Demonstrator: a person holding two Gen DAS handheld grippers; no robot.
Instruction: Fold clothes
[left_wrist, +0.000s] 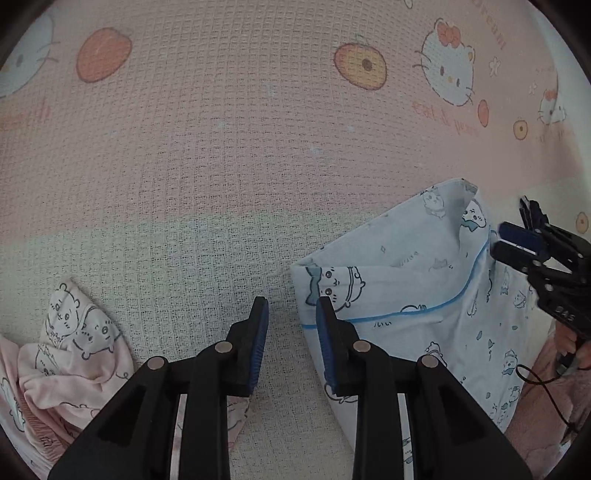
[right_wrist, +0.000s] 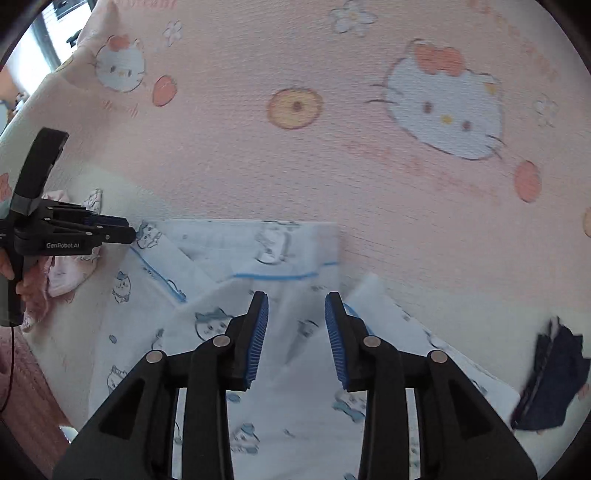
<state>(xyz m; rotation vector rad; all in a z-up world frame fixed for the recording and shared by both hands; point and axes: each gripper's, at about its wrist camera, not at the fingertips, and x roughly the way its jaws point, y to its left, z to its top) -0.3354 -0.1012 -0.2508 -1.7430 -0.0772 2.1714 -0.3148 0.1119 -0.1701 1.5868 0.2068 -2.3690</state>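
Observation:
A white pyjama garment (left_wrist: 406, 280) with blue piping and small cartoon prints lies partly folded on the pink blanket (left_wrist: 221, 147). My left gripper (left_wrist: 291, 306) is open at the garment's left edge, and that edge runs into the gap between its fingers. It shows from the side in the right wrist view, left gripper (right_wrist: 125, 232), at the garment's far left corner. My right gripper (right_wrist: 295, 299) is open just above the garment (right_wrist: 240, 251), holding nothing. In the left wrist view the right gripper (left_wrist: 509, 232) hovers at the garment's right side.
A crumpled pink printed garment (left_wrist: 74, 350) lies at the lower left, also seen as the pink garment (right_wrist: 66, 269) behind the left gripper. A dark navy piece of clothing (right_wrist: 554, 380) lies to the right. A hand (right_wrist: 7, 262) holds the left gripper's handle.

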